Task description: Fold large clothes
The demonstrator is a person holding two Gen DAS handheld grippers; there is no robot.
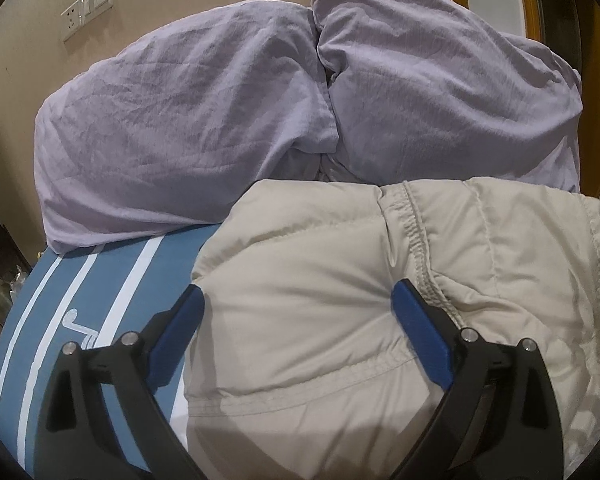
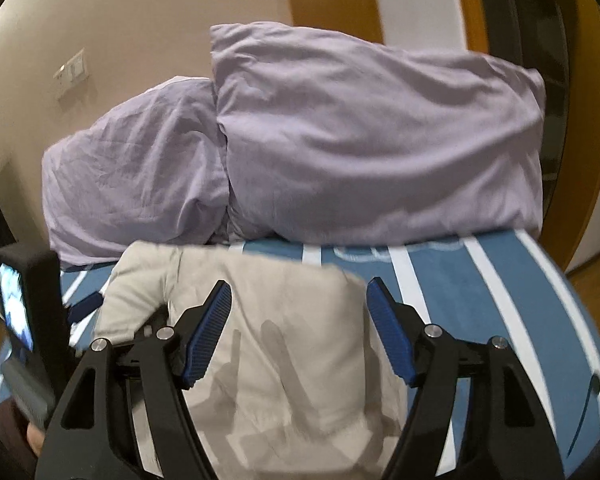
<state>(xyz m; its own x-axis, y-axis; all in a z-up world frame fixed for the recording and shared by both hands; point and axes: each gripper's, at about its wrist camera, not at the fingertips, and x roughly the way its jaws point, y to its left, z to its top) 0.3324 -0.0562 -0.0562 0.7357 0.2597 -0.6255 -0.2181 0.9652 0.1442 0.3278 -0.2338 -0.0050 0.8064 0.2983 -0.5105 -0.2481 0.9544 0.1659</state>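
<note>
A bed [image 2: 500, 288] in blue sheeting with white stripes carries two crumpled lilac pillows [image 1: 188, 128] against the wall. In front lies a puffy beige quilted jacket [image 1: 300, 300], folded, seams puckered. Left claw [image 1: 298, 300] straddles it, released; right claw [image 2: 300, 300] hovers above, released, bare sheet to its right.

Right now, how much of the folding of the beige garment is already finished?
Done: the beige garment lies bunched into a compact, layered bundle on the striped blue sheet, in front of the lilac pillows. In hand: nothing; the left gripper and right gripper are open above it. Left: probably flattening and a final fold.
</note>
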